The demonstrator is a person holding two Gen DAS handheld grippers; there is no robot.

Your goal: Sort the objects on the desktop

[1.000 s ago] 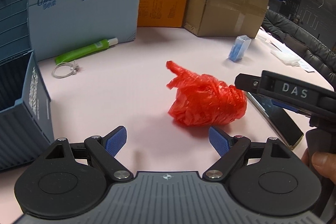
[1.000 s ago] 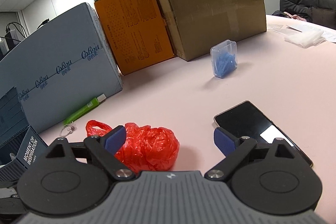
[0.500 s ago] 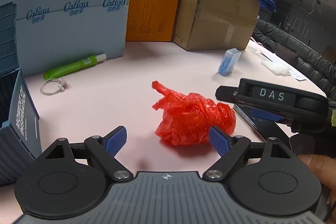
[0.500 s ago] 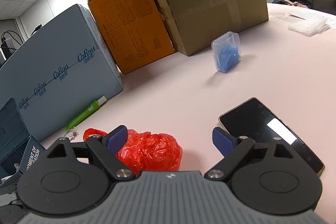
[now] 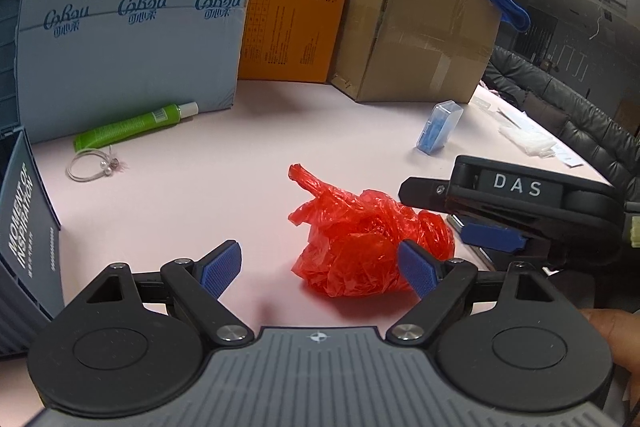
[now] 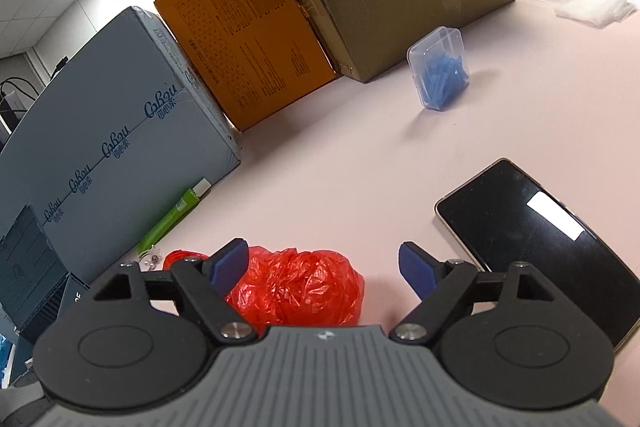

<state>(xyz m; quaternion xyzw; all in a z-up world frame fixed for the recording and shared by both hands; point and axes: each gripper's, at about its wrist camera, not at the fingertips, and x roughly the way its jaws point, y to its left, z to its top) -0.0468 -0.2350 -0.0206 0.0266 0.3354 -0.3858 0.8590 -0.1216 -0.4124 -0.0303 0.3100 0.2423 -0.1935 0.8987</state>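
A crumpled red plastic bag point(image 5: 360, 239) lies on the pink table point(image 5: 240, 167); it also shows in the right wrist view point(image 6: 304, 287). My left gripper point(image 5: 320, 269) is open, with the bag just ahead of its right fingertip. My right gripper point(image 6: 322, 267) is open, the bag by its left finger; it appears from the side in the left wrist view point(image 5: 492, 239). A black phone point(image 6: 532, 239) lies flat by its right finger. A green tube point(image 5: 132, 125), a bead bracelet point(image 5: 94, 165) and a clear box of blue pieces point(image 5: 438, 127) lie farther off.
A dark blue crate point(image 5: 24, 227) stands at the left. A light blue carton point(image 5: 120, 19), an orange box point(image 5: 296, 7) and a brown carton point(image 5: 420, 31) line the back. Clear plastic bags point(image 6: 592, 7) lie at the far right.
Both grippers have come nearer the red bag, which now sits closer to the left gripper's right finger. Both stay open. The right wrist view has tilted.
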